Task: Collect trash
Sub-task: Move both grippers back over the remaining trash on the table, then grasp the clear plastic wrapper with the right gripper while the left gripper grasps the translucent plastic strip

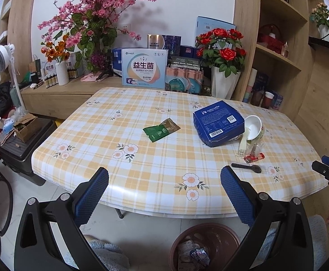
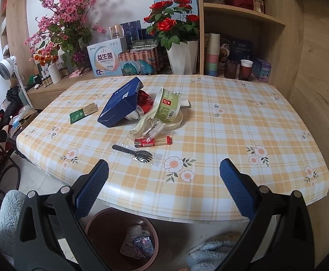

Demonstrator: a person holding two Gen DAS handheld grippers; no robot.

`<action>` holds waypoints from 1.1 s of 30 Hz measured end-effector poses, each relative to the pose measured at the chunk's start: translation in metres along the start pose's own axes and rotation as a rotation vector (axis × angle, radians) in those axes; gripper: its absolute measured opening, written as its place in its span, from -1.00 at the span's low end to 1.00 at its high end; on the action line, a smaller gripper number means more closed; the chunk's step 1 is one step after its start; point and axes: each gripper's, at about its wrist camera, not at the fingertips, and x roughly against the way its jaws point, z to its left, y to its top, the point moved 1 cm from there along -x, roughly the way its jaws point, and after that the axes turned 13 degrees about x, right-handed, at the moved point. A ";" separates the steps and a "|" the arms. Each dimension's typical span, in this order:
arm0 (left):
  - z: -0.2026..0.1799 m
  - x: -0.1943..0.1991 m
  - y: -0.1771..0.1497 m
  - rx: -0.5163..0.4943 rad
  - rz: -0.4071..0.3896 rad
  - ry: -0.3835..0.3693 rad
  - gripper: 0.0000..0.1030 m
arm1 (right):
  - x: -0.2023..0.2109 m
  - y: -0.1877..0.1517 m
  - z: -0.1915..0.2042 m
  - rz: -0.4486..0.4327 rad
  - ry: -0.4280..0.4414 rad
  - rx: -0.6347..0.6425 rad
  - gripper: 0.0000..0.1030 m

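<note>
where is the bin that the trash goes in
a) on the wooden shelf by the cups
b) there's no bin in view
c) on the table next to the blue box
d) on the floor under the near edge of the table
d: the brown bin stands on the floor below the near edge of the table, between the open fingers of the right gripper, with a few wrappers already inside.
</note>
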 end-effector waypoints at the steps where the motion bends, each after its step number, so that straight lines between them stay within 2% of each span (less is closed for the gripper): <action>1: 0.000 -0.002 0.000 0.000 0.005 0.000 0.88 | -0.003 0.001 -0.001 0.004 0.004 0.001 0.89; 10: 0.004 -0.031 0.001 -0.003 0.038 0.011 0.88 | -0.038 0.022 -0.007 0.008 0.038 0.044 0.89; 14: 0.005 -0.050 0.001 0.003 0.057 0.013 0.88 | -0.069 0.028 -0.007 0.038 0.054 0.085 0.88; 20: 0.006 -0.078 0.003 0.019 0.079 0.013 0.88 | -0.121 0.038 -0.006 0.059 0.095 0.057 0.86; 21: 0.006 -0.082 0.003 0.021 0.081 0.011 0.88 | -0.129 0.040 -0.005 0.052 0.103 0.051 0.80; 22: 0.005 -0.088 0.003 0.019 0.087 0.007 0.88 | -0.137 0.042 -0.004 0.049 0.112 0.045 0.65; 28: -0.004 -0.112 0.004 -0.001 0.115 -0.010 0.88 | -0.186 0.051 0.001 0.092 0.148 0.012 0.48; 33: -0.012 -0.128 0.005 -0.003 0.130 -0.037 0.88 | -0.208 0.050 0.000 0.137 0.159 -0.042 0.41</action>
